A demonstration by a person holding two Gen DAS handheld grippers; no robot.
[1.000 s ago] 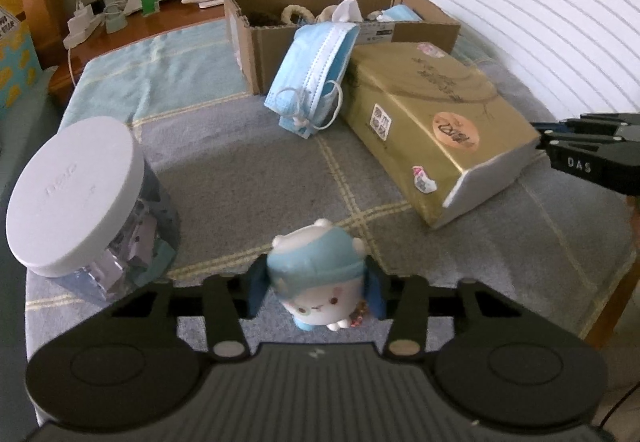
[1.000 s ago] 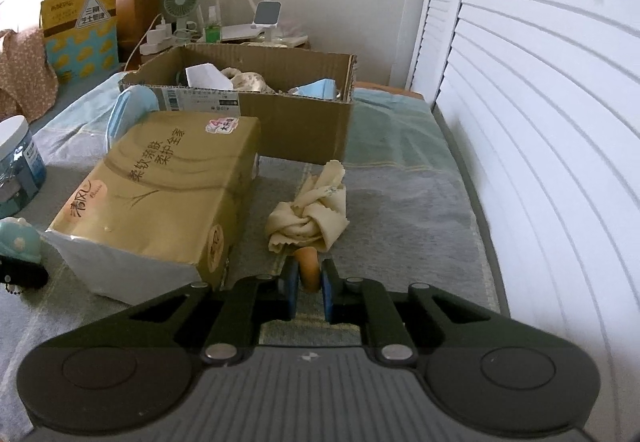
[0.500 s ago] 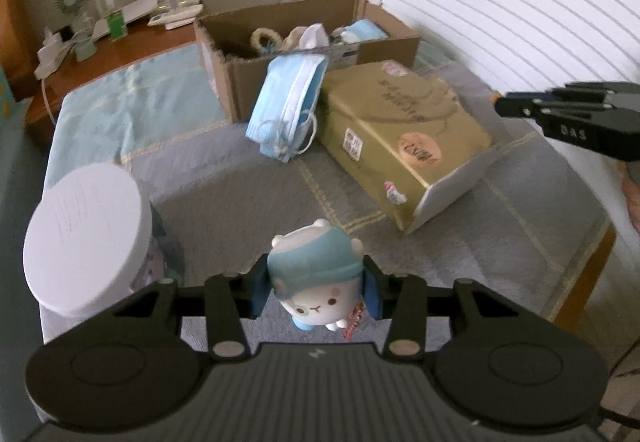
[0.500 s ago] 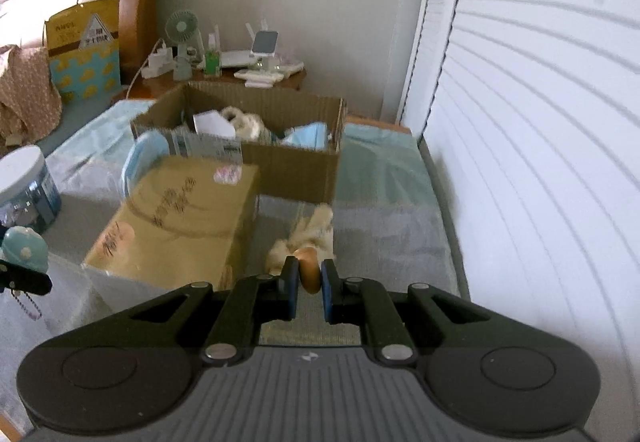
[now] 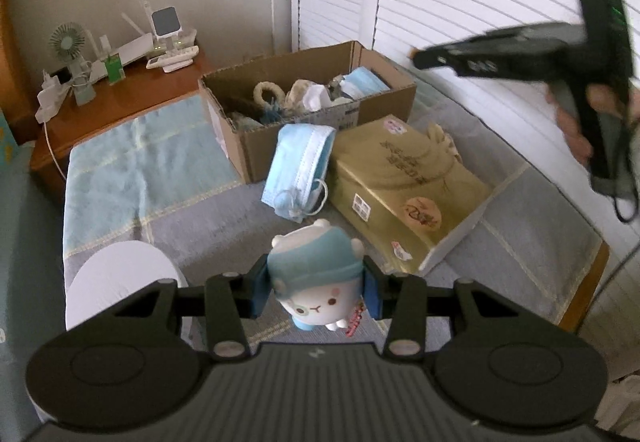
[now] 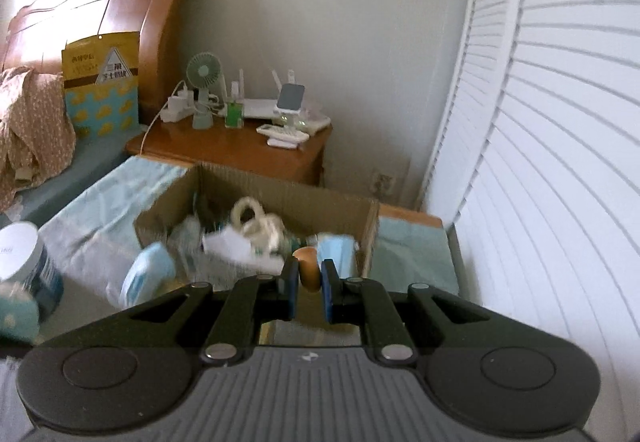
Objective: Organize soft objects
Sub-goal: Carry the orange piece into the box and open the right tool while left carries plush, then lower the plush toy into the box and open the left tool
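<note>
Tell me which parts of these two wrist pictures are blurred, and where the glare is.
Left wrist view: the right gripper and hand are motion-smeared; the plush toy is sharp. Right wrist view: the cardboard box contents smear, and light washes out the headboard; the shutters bow from fisheye.

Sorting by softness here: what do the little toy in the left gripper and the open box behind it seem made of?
Toy: likely squishy foam or soft vinyl, smooth matte skin, printed face. Box: brown corrugated cardboard, dull, raw flap edges.
</note>
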